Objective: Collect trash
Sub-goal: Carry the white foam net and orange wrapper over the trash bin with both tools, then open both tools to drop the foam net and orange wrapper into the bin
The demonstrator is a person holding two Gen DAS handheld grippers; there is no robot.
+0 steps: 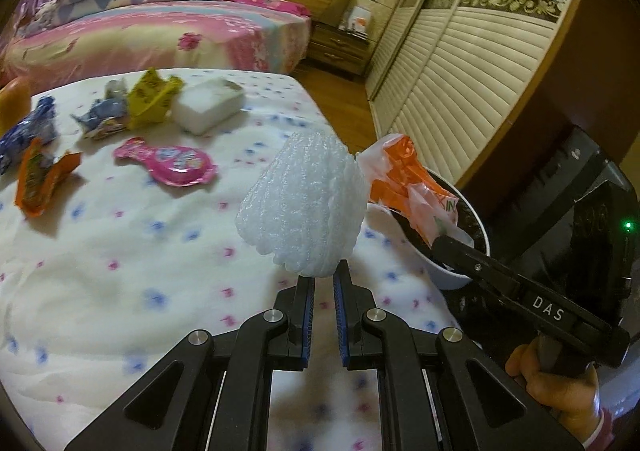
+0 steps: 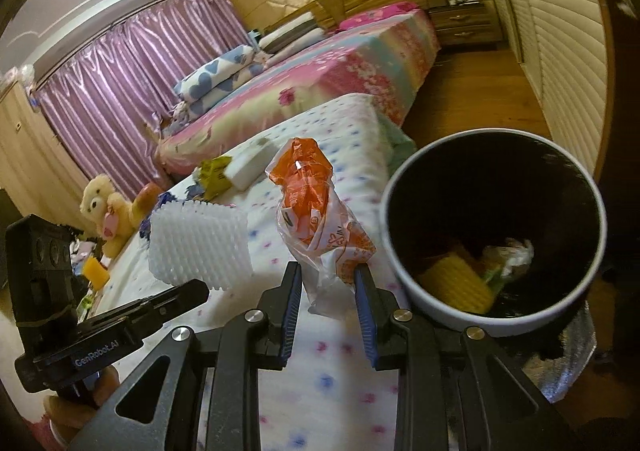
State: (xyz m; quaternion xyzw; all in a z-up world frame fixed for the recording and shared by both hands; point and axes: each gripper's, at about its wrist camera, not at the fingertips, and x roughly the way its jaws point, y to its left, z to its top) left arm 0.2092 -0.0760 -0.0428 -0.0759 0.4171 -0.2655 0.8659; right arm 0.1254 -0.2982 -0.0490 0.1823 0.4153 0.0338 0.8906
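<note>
1. Bedroom setting: a soft white blanket dotted pink and blue (image 1: 120, 251) serves as the sorting surface, with crinkly wrappers (image 1: 168, 159) scattered well back on it.
2. Left gripper (image 1: 324, 271) is clamped on a white, knobbly foam fruit net (image 1: 304, 207), held aloft, presumably for carrying to the bin.
3. Right gripper (image 2: 328, 275) pinches a crumpled orange-and-clear plastic bag (image 2: 316, 219) just beside the round white bin with a dark interior (image 2: 404, 283), which already holds trash.

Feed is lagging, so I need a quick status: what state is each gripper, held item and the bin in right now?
left gripper: shut on white foam net
right gripper: shut on orange plastic bag
trash bin: upright, open, some trash inside
pink wrapper: lying on the bedspread, not collected
</note>
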